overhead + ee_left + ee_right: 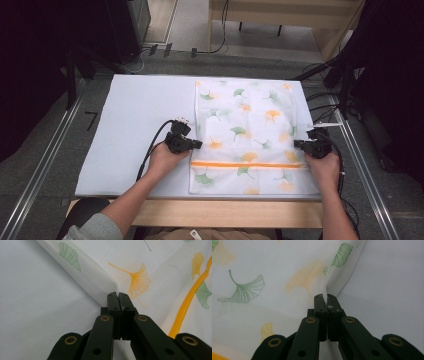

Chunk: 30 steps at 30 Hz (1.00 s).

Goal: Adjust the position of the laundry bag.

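Note:
A white mesh bag (245,130) printed with green and orange ginkgo leaves lies flat on the table, an orange zipper (247,164) running across its near part. My left gripper (199,144) is shut on the bag's left edge just above the zipper; the pinched mesh fold (110,285) rises between its closed jaws (118,296). My right gripper (298,144) is shut on the bag's right edge at about the same height, with a thin ridge of mesh (326,293) caught between its jaws (325,300). The zipper (186,307) runs to the right in the left gripper view.
The bag rests on a pale sheet (135,130) covering the table, whose wooden front edge (225,212) shows below. Metal rails (45,155) flank both sides. Cables (325,100) and dark equipment stand at the far right and far left.

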{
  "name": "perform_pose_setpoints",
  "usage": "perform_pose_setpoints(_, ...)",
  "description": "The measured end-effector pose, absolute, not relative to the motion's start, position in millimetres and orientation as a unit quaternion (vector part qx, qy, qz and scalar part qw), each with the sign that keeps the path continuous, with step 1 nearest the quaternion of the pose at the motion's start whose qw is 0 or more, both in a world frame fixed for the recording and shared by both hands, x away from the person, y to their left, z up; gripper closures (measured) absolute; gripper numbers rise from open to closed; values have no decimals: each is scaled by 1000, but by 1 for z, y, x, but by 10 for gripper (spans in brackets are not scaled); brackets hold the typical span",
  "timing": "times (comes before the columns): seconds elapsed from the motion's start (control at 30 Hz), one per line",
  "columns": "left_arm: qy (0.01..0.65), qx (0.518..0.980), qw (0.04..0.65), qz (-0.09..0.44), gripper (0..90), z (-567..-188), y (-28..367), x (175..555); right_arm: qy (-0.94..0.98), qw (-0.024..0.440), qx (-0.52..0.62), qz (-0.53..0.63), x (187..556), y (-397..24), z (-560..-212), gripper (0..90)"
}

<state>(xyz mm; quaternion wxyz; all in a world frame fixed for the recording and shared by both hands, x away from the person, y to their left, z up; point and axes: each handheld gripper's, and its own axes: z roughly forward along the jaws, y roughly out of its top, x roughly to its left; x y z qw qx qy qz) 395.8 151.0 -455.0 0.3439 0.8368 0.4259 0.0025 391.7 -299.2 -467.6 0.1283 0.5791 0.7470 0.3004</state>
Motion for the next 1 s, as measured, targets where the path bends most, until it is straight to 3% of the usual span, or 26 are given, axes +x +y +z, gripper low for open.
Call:
perform_pose_setpoints(0.23, 426, 834, 352, -6, 900, -452, 155, 397, 743, 117, 579, 314, 391, -303, -464, 900)
perform_pose_setpoints(0.37, 431, 822, 369, -47, 900, -450, 162, 399, 743, 112, 577, 320, 390, -302, -461, 900)
perform_pose_setpoints(1.0, 438, 825, 357, -28, 900, -435, 184, 399, 764, 92, 551, 323, 392, -282, -454, 900)
